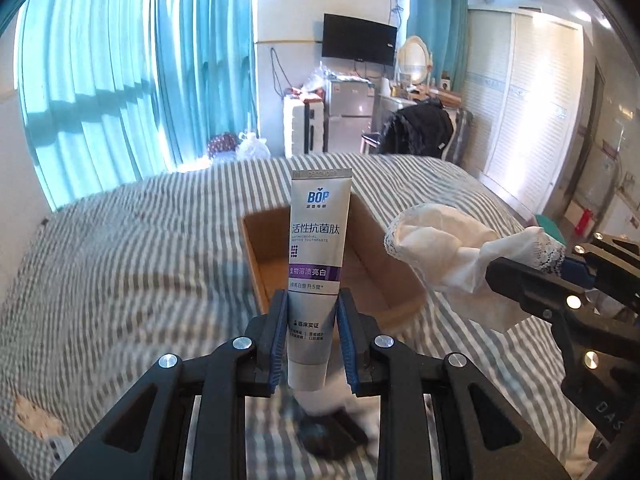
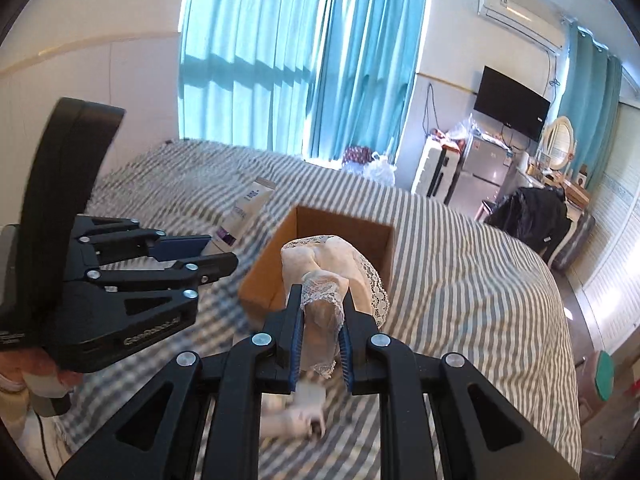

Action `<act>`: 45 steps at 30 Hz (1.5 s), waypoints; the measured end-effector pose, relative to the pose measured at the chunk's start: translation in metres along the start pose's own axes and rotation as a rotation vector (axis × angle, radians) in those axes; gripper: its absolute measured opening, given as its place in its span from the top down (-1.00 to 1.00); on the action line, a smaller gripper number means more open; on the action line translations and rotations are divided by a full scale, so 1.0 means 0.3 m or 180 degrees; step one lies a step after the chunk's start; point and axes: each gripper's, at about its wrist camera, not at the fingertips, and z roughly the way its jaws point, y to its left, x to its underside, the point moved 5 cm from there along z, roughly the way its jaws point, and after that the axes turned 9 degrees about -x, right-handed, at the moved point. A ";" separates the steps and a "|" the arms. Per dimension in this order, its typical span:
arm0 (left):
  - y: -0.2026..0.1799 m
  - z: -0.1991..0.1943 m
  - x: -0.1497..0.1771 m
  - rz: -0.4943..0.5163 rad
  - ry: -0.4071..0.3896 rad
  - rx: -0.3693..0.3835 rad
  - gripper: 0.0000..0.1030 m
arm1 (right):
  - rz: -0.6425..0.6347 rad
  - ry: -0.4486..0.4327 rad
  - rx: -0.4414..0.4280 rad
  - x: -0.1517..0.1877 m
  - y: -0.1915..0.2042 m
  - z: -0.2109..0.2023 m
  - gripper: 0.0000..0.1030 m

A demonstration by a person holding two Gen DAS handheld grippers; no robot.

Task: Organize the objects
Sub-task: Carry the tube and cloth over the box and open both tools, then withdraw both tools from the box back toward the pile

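- Cardboard is what the open box (image 1: 256, 240) is made of; it is set on the striped bed (image 1: 120, 260) with its mouth upward, so that things can be dropped in from above.
- A silver toothpaste tube (image 1: 316, 264) is clamped by its lower half in the left hand-held gripper (image 1: 313, 336), crimped end up, so most of its length stands clear of the blue pads (image 1: 280, 340) and can be lowered into the box first.
- A white lace-trimmed cloth (image 2: 332, 272) is pinched in the right hand-held gripper (image 2: 320, 344) by a gathered end; the loose bulk hangs forward, directly above or just short of the box's near wall.
- Both items are held aloft, near the box and not yet inside it; in the right wrist view the tube is seen to the left of the box's left wall.
- The box interior appears bare, though its floor is partly hidden behind the tube and cloth, so this is only likely.
- Open room lies above the box; the walls are low and no flaps are seen over the mouth.
- The two grippers are near each other, so entry one after the other is judged safer.
- Small pale objects (image 2: 296, 420) are left on the bed beneath the right gripper, too blurred to be named.
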 end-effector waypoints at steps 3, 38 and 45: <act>0.018 0.079 -0.092 0.0004 0.0011 0.0011 0.53 | -0.0008 -0.0028 -0.0036 -0.095 -0.035 0.067 0.71; -0.012 0.470 -0.110 0.0098 0.0507 0.0178 -0.61 | 0.0577 0.0012 -0.0004 -0.171 -0.361 0.419 -0.38; 0.015 0.161 -0.214 0.0137 -0.0029 0.0093 -0.83 | 0.0401 -0.0289 0.0285 -0.264 -0.307 0.080 -0.58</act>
